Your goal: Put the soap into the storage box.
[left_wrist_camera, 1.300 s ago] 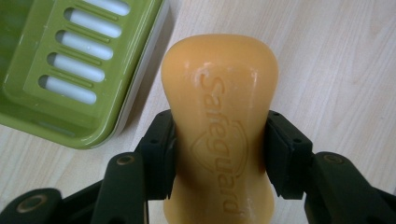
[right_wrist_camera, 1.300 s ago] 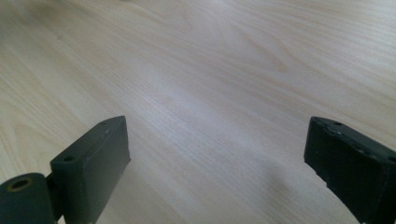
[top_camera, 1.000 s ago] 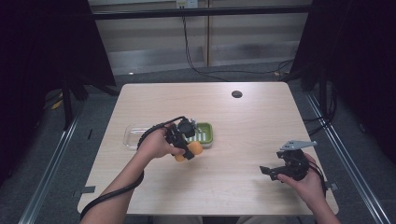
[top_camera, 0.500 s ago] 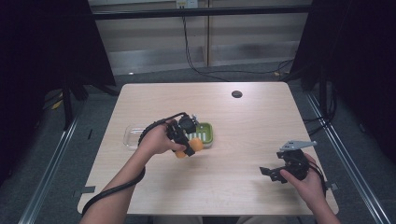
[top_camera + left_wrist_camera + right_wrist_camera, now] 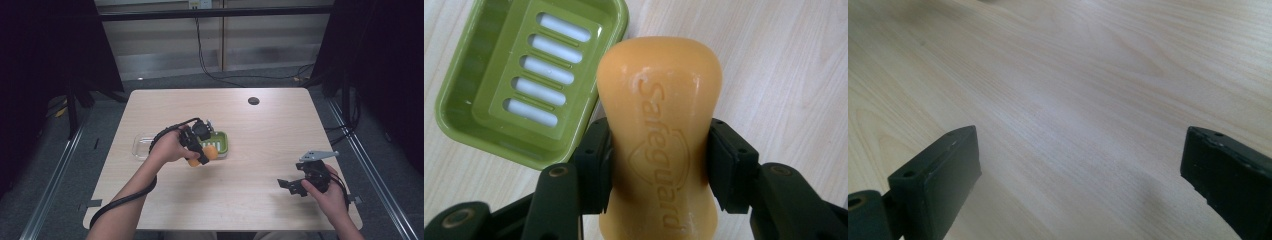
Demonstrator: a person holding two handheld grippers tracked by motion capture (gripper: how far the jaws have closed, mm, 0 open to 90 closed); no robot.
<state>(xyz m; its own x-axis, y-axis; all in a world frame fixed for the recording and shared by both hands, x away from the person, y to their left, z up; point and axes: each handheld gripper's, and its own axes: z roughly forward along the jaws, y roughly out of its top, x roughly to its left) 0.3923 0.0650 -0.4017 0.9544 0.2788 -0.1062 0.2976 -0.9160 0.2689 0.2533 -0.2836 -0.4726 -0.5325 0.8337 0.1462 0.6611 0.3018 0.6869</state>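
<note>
Item: orange soap bar (image 5: 659,135), embossed with a brand name, waisted in the middle. Held in the left gripper (image 5: 199,150), whose fingers (image 5: 594,165) pinch it at that narrow waist, one pad on each side; the waist likely gives the pads a seat that keeps a slick bar from sliding out. The bar hangs clear of the table (image 5: 240,195), just beside the near rim of the dish.

Item: green soap dish (image 5: 529,85), with a slotted drain insert, empty. It sits flat on the table directly ahead of the held soap, open side up, so it reads as the place the bar is meant for.

Item: clear plastic tray (image 5: 141,146), on the table to the left of the green dish, partly behind the left hand (image 5: 167,147). Contents cannot be told.

Item: right gripper (image 5: 300,186), resting low near the table's right front corner, well apart from the soap. Its fingers (image 5: 933,180) stand spread with bare wood between them, holding nothing; it looks parked out of the way while the left does the work.
</note>
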